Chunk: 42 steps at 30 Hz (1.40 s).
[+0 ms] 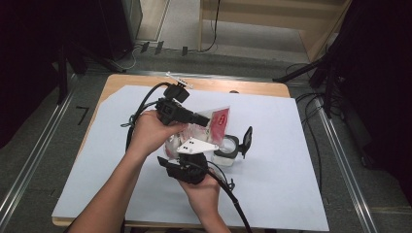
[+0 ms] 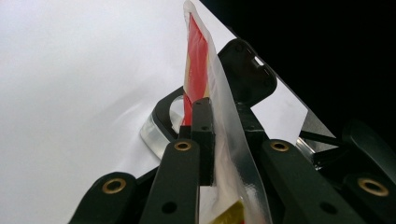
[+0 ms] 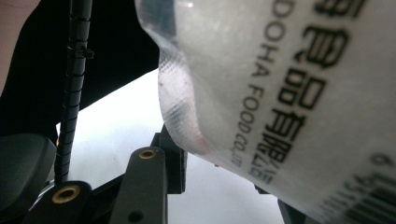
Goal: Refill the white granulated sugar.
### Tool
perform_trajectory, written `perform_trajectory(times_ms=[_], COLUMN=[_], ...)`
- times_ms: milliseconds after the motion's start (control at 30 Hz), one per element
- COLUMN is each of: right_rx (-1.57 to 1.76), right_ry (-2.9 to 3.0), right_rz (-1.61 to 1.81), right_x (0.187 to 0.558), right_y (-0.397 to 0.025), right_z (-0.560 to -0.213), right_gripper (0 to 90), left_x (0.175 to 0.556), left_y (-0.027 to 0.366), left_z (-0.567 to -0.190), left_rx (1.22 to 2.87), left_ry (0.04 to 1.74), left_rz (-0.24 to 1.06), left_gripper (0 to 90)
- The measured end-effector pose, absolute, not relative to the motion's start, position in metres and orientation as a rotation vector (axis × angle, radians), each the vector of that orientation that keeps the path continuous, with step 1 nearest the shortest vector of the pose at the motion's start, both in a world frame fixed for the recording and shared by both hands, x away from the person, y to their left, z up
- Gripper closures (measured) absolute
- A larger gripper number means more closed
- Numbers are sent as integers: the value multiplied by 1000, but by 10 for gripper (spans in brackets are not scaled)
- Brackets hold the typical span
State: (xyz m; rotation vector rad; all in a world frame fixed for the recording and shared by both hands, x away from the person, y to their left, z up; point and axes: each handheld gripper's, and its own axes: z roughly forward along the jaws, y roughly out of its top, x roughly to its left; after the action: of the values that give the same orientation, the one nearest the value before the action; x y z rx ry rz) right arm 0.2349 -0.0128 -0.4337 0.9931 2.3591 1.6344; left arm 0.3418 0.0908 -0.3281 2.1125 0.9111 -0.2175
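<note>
The plastic packet [image 1: 214,124], clear with a red label, hangs above the middle of the white sheet [image 1: 291,160], held between your two grippers. Your left gripper [image 1: 197,118] comes in from nine o'clock, its jaws clamped on the packet's edge. Your right gripper [image 1: 197,150] comes from six o'clock, jaws closed on the packet's lower part. At four o'clock, just beside, sits a clear jar [image 1: 227,151] with its black lid [image 1: 247,141] flipped up.
</note>
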Motion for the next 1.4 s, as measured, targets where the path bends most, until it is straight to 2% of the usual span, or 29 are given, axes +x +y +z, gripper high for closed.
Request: perform_trajectory(times_ms=[400, 1400], right_rx=[999, 1019], right_ry=[2368, 2369], right_rz=[1634, 1653], right_x=[239, 236], right_y=[-12, -14], right_z=[-435, -431], right_gripper=[639, 639], left_x=[342, 338], left_y=[91, 87], left_z=[-328, -325], left_rx=[2115, 2113], left_ry=[918, 910], left_rz=[-174, -164], left_gripper=[831, 829])
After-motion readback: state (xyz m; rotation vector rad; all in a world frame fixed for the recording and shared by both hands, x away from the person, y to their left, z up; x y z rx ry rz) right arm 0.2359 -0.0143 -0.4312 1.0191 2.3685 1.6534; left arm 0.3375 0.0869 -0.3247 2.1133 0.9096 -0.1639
